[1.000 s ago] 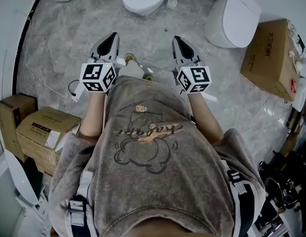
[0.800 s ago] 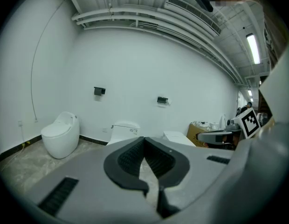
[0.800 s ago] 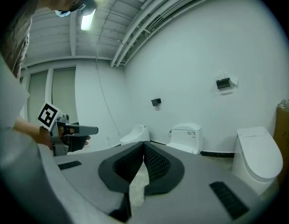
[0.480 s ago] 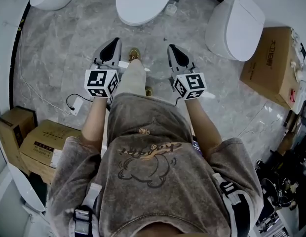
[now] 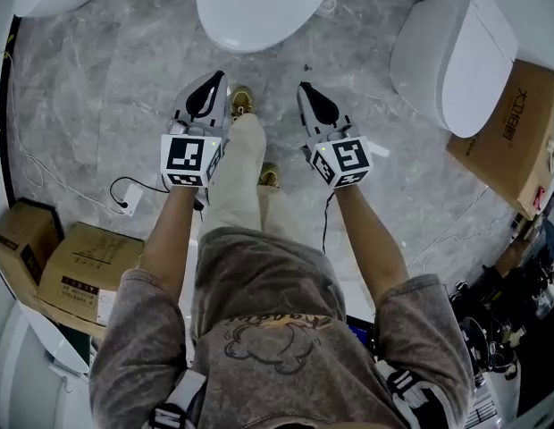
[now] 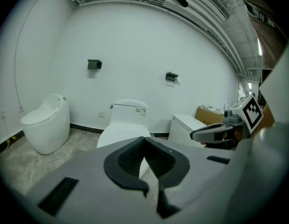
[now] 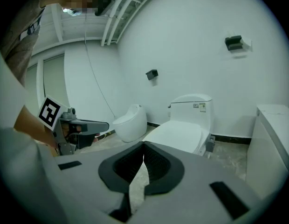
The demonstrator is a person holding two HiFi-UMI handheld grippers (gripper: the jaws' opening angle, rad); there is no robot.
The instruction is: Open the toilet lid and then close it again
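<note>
The white toilet (image 5: 257, 7) stands straight ahead against the wall with its lid (image 6: 120, 135) down flat. My left gripper (image 5: 208, 86) and right gripper (image 5: 306, 91) are held side by side a little short of the bowl's front, both pointing at it. Each is shut with nothing between its jaws. In the left gripper view the left gripper (image 6: 144, 140) aims at the lid, and the right gripper (image 6: 214, 133) shows at the right edge. In the right gripper view the right gripper (image 7: 143, 146) aims at the same lid (image 7: 179, 134).
A rounded white toilet (image 6: 44, 125) stands to the left and a boxy one (image 5: 456, 56) to the right. Cardboard boxes (image 5: 518, 132) sit far right, more boxes (image 5: 76, 271) at my left. A cable with a plug (image 5: 125, 206) lies on the marble floor.
I have stepped toward the middle toilet. Both grippers have gone forward and down together, and the bowl is now nearer. Both stay shut.
</note>
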